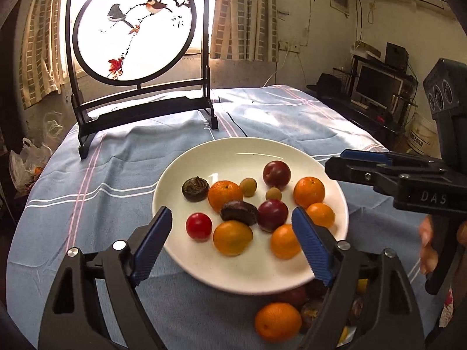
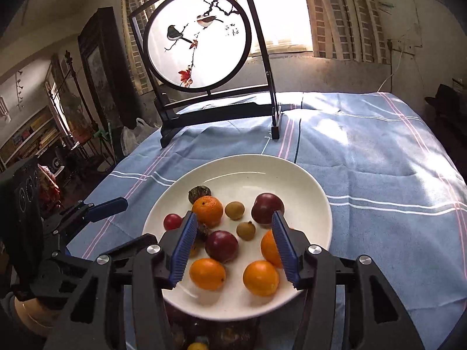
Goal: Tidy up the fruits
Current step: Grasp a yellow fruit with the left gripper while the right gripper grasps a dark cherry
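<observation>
The white plate (image 1: 256,274) stood on the blue cloth of the worktop (image 1: 102,204), in front of a framed bird screen (image 1: 134,26). On it lay several oranges (image 1: 225,195), 2 dark red plums (image 1: 276,173), 1 small red fruit (image 1: 199,227), 2 little greenish fruits (image 1: 248,187) and 2 dark wrinkled ones (image 1: 195,189). More fruit, among it a loose orange (image 1: 277,320), lay in the shade under the near rim of the plate.

The left hand-held gripper (image 1: 233,245) hovered over the near part of the plate with its jaws wide apart and nothing between the pads. The right hand-held gripper (image 2: 233,248) hung beside it, jaws also apart and empty.

I judged that the next step was to choose 1 fruit. It would be wise to take a free one at the edge of the group, to bring both pads around its middle, and to close gently, because round fruit rolls away easily and a plum bruises.
</observation>
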Available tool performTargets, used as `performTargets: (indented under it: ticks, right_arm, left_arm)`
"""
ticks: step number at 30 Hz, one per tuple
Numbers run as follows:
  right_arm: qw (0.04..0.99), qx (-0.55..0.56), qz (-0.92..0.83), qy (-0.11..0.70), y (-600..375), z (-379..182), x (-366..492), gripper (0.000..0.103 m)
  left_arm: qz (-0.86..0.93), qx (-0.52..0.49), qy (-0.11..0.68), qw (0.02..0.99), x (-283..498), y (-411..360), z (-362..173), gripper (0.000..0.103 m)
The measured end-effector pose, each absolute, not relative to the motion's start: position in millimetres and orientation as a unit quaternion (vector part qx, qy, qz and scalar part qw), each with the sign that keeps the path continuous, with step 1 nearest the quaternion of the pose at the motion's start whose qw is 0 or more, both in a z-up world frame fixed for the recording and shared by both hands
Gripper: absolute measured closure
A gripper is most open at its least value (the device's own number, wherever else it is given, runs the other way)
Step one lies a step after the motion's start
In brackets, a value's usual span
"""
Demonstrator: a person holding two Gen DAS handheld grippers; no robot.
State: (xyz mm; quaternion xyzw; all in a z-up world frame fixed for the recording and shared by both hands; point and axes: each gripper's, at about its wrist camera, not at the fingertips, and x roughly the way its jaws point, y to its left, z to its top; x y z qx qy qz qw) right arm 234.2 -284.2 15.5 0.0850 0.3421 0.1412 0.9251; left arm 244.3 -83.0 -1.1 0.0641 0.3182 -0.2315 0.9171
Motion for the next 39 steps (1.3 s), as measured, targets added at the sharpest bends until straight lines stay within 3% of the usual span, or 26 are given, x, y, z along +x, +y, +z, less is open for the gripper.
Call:
performTargets:
  ticks: [11, 13, 16, 20, 23, 30, 39]
  right_arm:
    - [0.925, 0.080, 0.147, 0.341, -293.4, -19.8, 97.6, 0.048]
    - [0.926, 0.086, 0.152, 0.336, -294.6, -27.7, 85.7, 0.048]
    - [0.921, 0.107, 0.140, 0.347, -301.2, -40.9, 78.9, 0.048]
    - [0.923, 0.110, 0.130, 0.344, -304.2, -42.2, 70.6, 0.048]
    - [0.927, 0.107, 0.128, 0.337, -304.1, -36.9, 64.7, 0.048]
    - [0.928, 0.099, 0.127, 0.337, -307.3, -36.6, 55.6, 0.048]
    - [0.925, 0.103, 0.133, 0.341, -306.7, -37.8, 51.7, 0.048]
  left_arm:
    - [-0.262, 0.151, 0.357, 0.884, 141.2, -65.8, -47.6, 0.018]
    - [-0.270, 0.139, 0.367, 0.879, 137.9, -66.9, -51.4, 0.023]
    - [-0.292, 0.141, 0.379, 0.867, 129.7, -80.6, -55.0, 0.041]
    - [-0.308, 0.166, 0.372, 0.860, 115.0, -112.5, -59.4, 0.050]
    - [-0.312, 0.171, 0.388, 0.850, 118.4, -131.5, -66.9, 0.066]
    - [-0.310, 0.157, 0.398, 0.849, 128.1, -141.0, -68.1, 0.074]
    - [-0.293, 0.162, 0.408, 0.849, 131.9, -143.0, -70.8, 0.070]
